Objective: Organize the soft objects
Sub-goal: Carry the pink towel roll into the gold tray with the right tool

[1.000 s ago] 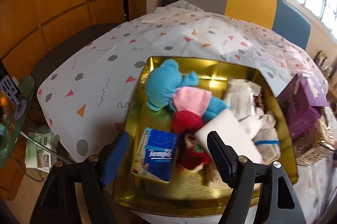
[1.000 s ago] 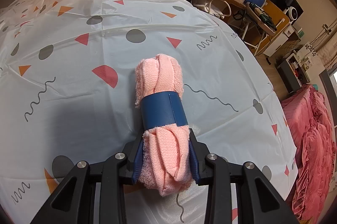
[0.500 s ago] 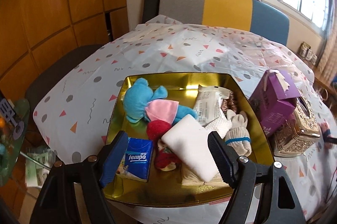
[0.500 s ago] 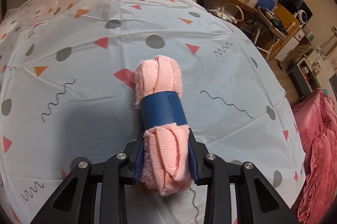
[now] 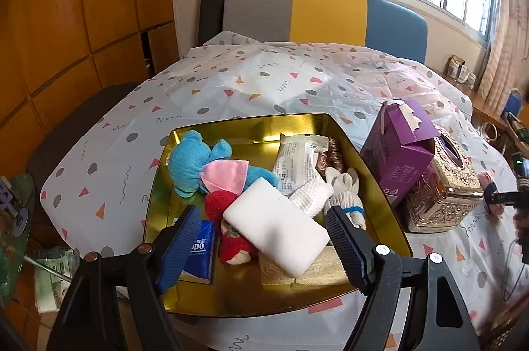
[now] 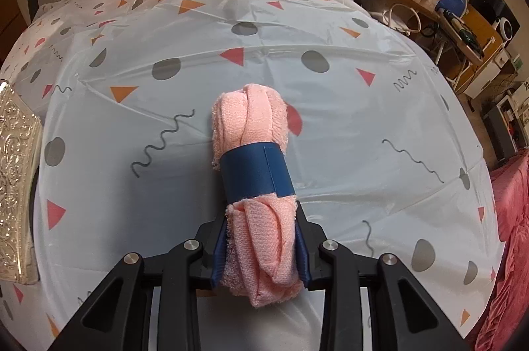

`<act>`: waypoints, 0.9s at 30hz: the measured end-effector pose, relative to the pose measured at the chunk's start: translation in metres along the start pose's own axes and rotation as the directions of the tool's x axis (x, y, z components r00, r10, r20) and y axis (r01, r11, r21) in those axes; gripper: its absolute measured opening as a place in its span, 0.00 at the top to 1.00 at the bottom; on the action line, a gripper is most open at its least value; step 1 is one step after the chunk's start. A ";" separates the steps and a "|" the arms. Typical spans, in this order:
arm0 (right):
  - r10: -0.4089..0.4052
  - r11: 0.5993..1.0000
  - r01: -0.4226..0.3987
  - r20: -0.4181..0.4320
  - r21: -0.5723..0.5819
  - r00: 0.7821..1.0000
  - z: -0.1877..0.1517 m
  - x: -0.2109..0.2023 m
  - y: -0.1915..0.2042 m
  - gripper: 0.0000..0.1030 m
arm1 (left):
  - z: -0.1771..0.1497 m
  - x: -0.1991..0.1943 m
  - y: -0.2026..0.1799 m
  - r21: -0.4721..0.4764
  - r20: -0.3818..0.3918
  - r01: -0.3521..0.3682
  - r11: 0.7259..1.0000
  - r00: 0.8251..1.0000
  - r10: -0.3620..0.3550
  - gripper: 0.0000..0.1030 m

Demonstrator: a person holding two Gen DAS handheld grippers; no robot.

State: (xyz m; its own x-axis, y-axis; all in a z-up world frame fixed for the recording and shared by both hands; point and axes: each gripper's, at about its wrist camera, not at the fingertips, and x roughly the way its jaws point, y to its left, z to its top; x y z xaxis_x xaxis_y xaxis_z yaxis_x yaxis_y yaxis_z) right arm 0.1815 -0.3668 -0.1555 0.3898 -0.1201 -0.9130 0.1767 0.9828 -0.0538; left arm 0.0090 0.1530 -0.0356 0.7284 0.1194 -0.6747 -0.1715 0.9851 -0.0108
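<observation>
Jaws of the right gripper pinch a pink towel roll; left gripper jaws spread above the gold tray.

Only the white letters "po", partly hidden, can be read on the blue tissue pack at the lower left of the left wrist view; print on the white packet is too small.

In front of your left gripper the tray sits on the tablecloth, with the plush toy at its left, the sponge in the middle and the glove to its right. Right of the tray stands the carton, the ornate tissue box just beyond it. Your right gripper pinches the near end of the rolled towel, which points away over the tablecloth.
</observation>
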 end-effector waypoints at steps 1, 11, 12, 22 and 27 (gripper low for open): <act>0.014 1.000 -0.014 -0.005 0.010 1.000 0.000 0.000 0.001 0.68 | -0.001 0.000 0.000 0.001 0.000 0.003 1.000 1.000 -0.003 0.24; 0.108 0.991 -0.108 0.005 0.073 0.994 0.004 -0.007 0.023 0.69 | -0.004 -0.004 -0.002 0.028 0.001 0.025 0.999 1.000 -0.025 0.24; 0.116 0.990 -0.116 0.016 0.075 0.993 0.006 -0.010 0.025 0.69 | -0.004 -0.004 -0.002 0.028 -0.001 0.027 0.999 1.000 -0.027 0.24; 0.134 0.987 -0.141 0.088 0.073 0.987 0.024 -0.042 0.038 0.69 | -0.008 0.002 0.008 -0.001 -0.026 0.030 1.000 0.999 -0.030 0.24; 0.171 0.981 -0.186 0.184 0.064 0.968 0.042 -0.081 0.046 0.69 | -0.008 0.003 0.022 -0.036 -0.022 0.012 0.999 1.000 -0.013 0.24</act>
State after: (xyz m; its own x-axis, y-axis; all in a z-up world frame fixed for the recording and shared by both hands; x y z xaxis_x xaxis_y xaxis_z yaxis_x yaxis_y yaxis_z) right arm 0.1959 -0.3180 -0.0668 0.5740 0.0262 -0.8184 0.1585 0.9770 0.1425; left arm 0.0023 0.1738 -0.0437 0.7156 0.1042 -0.6907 -0.1867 0.9814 -0.0453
